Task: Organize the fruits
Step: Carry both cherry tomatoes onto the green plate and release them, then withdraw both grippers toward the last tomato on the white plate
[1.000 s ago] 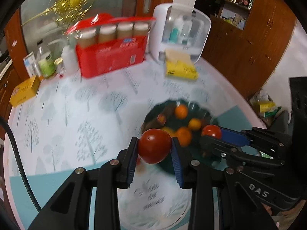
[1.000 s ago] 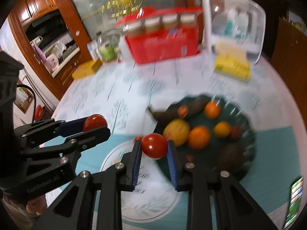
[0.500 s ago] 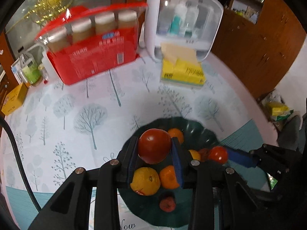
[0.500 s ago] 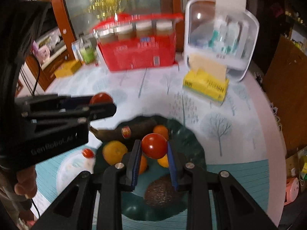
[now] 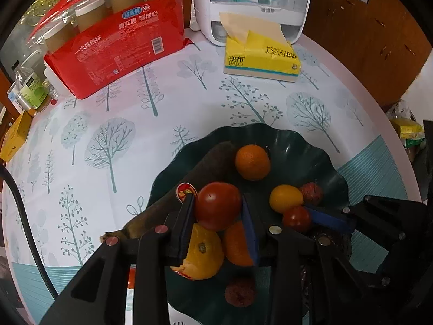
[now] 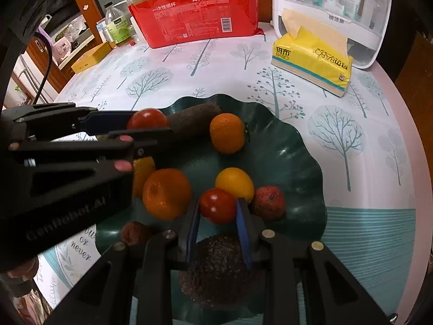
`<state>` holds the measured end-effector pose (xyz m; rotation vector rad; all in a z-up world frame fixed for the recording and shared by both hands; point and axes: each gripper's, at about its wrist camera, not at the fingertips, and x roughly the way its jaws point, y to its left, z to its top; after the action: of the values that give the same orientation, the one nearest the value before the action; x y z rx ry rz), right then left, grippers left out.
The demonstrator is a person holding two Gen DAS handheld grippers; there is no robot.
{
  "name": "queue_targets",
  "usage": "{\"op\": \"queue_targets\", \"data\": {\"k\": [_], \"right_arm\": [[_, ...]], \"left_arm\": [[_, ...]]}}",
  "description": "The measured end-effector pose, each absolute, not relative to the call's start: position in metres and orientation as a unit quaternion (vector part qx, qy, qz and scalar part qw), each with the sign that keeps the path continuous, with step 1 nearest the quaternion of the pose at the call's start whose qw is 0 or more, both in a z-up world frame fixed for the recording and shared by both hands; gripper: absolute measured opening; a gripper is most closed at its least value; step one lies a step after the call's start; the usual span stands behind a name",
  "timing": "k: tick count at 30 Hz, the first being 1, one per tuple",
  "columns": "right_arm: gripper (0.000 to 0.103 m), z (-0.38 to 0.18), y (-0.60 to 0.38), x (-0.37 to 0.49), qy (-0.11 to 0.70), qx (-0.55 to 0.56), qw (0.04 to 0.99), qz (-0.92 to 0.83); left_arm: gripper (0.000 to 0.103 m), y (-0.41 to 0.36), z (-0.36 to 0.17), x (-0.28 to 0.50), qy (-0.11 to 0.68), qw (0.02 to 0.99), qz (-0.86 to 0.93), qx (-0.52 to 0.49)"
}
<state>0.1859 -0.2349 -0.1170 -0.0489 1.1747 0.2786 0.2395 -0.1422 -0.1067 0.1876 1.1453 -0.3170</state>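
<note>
Tree-printed tablecloth (image 5: pixel 113 140) (wooden cabinets (image 5: pixel 379 27) behind) bears a dark-green plate (image 5: pixel 297 146).

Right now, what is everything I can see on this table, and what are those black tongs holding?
dark green plate: 1, near table edge
tomatoes: 2, red, one in each gripper, above plate
oranges: 3, on plate
yellow fruit: 1, plate centre
lychees: 2, reddish, on plate
avocado: 1, dark, plate front
dark banana: 1, plate's left
tissue pack: 1, yellow, behind plate
paper-cup pack: 1, red, far side
white organiser: 1, far right
yellow box: 1, far left
left gripper: jaws shut on tomato
right gripper: jaws shut on tomato
</note>
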Motion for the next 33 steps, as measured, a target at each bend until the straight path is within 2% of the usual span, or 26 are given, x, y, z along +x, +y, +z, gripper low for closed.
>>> {"op": "queue_targets", "data": {"k": [5, 7, 11, 16, 30, 33], "right_arm": [[0.028, -0.118, -0.236, 0.185, 0.549, -0.024, 0.825, 0.134], [0.029, -0.117, -0.236, 0.184, 0.548, -0.023, 0.825, 0.136], [0.036, -0.115, -0.236, 0.183, 0.545, -0.019, 0.827, 0.137], [0.038, -0.110, -0.234, 0.178, 0.539, -0.018, 0.831, 0.138], [0.040, -0.088, -0.227, 0.155, 0.516, -0.005, 0.845, 0.141], [0.039, -0.080, -0.222, 0.148, 0.511, -0.010, 0.848, 0.139]], "left_arm": [[0.037, -0.146, -0.108, 0.237, 0.537, 0.825, -0.147, 0.098], [0.049, -0.147, -0.107, 0.235, 0.535, 0.826, -0.146, 0.099], [0.056, -0.145, -0.101, 0.230, 0.528, 0.831, -0.145, 0.100], [0.072, -0.140, -0.090, 0.220, 0.520, 0.838, -0.142, 0.090], [0.079, -0.109, -0.058, 0.185, 0.508, 0.851, -0.126, 0.043], [0.084, -0.098, -0.049, 0.174, 0.504, 0.854, -0.122, 0.032]]}}
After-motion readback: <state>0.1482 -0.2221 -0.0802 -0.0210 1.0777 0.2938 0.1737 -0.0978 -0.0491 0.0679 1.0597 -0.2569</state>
